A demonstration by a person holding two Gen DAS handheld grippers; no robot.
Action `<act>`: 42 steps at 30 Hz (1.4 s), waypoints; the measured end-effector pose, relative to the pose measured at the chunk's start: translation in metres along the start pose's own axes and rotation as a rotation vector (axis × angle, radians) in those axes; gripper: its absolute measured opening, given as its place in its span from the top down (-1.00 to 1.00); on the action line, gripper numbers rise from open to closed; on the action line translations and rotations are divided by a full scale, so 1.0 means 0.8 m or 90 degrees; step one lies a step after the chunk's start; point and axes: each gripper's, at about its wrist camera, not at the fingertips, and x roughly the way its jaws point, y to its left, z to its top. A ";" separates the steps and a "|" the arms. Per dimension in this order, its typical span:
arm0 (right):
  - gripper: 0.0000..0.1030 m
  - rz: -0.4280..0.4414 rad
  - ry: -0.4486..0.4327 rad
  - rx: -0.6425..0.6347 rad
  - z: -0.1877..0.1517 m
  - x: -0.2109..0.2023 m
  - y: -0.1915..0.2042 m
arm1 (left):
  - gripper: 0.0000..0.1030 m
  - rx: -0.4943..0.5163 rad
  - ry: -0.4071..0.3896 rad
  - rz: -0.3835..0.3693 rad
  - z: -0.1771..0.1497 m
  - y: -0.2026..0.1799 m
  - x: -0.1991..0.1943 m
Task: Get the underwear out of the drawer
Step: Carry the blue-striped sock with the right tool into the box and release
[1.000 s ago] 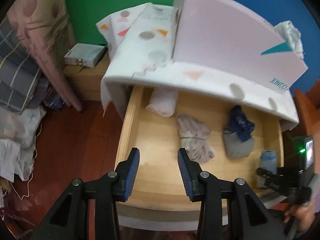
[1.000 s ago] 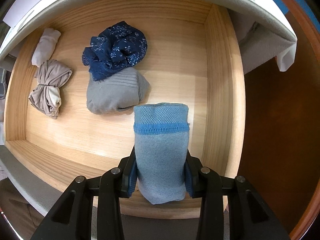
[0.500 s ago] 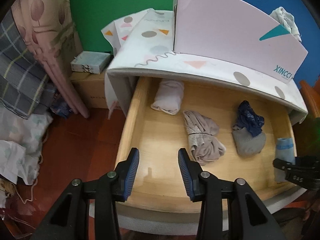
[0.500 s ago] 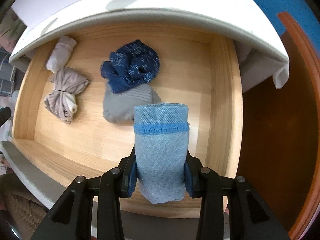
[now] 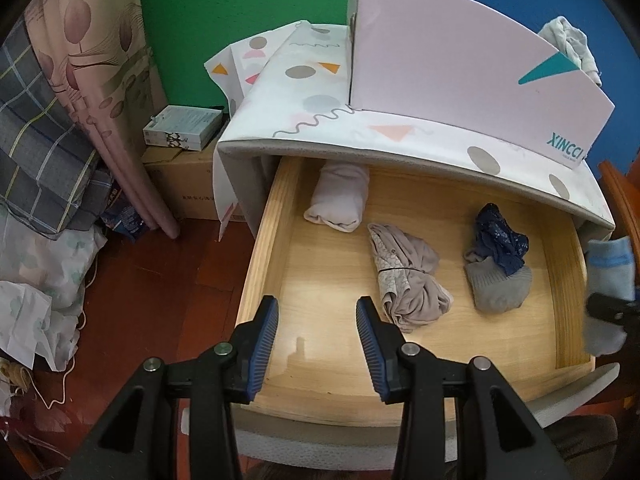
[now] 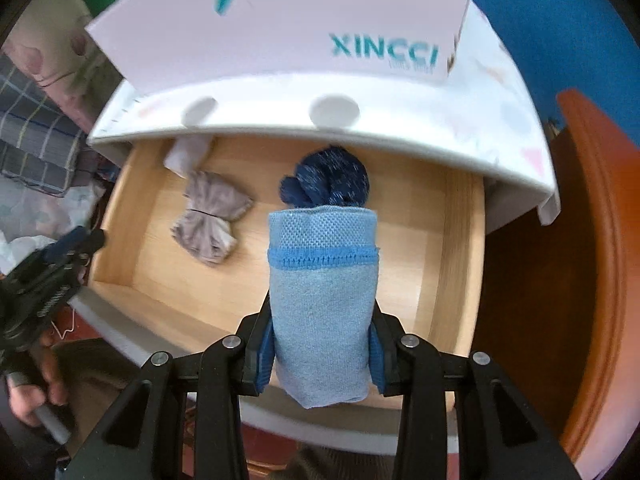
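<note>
Held item: Your right tool is clamped on a rolled pair of light blue underwear, blue pads pressing both sides of the roll.
Look of the roll: A neat cylinder of pale blue knit, with a brighter blue stitched band around it near the top and a coarser mesh weave above the band; the lower end hangs just past the pads.
Where it is: The roll stands upright between the jaws over the front right part of the open wooden drawer, clear of the drawer floor. In your left wrist view it shows at the far right edge, beside the drawer's right wall.
Left tool: Your left tool hangs partly open over the drawer's front left corner, with nothing between its pads.
Still in the drawer: A pale pink roll at the back left, a tied beige bundle in the middle, and a dark blue speckled piece lying on a grey folded piece to the right.
Tabletop: A white cover with coloured shapes carries a pale pink box marked XINCCI.
Your hand: Your left hand grips its tool's handle at the lower left of the right wrist view.
</note>
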 end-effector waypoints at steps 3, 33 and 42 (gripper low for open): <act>0.30 0.008 -0.022 -0.010 0.005 -0.032 0.009 | 0.20 -0.004 -0.001 -0.001 -0.001 0.002 -0.001; 0.28 -0.027 -0.138 -0.058 0.278 -0.083 0.097 | 0.20 -0.016 -0.018 -0.027 -0.001 0.008 -0.006; 0.09 -0.021 -0.113 -0.039 0.304 -0.044 0.088 | 0.20 -0.035 -0.031 -0.039 0.001 0.012 -0.009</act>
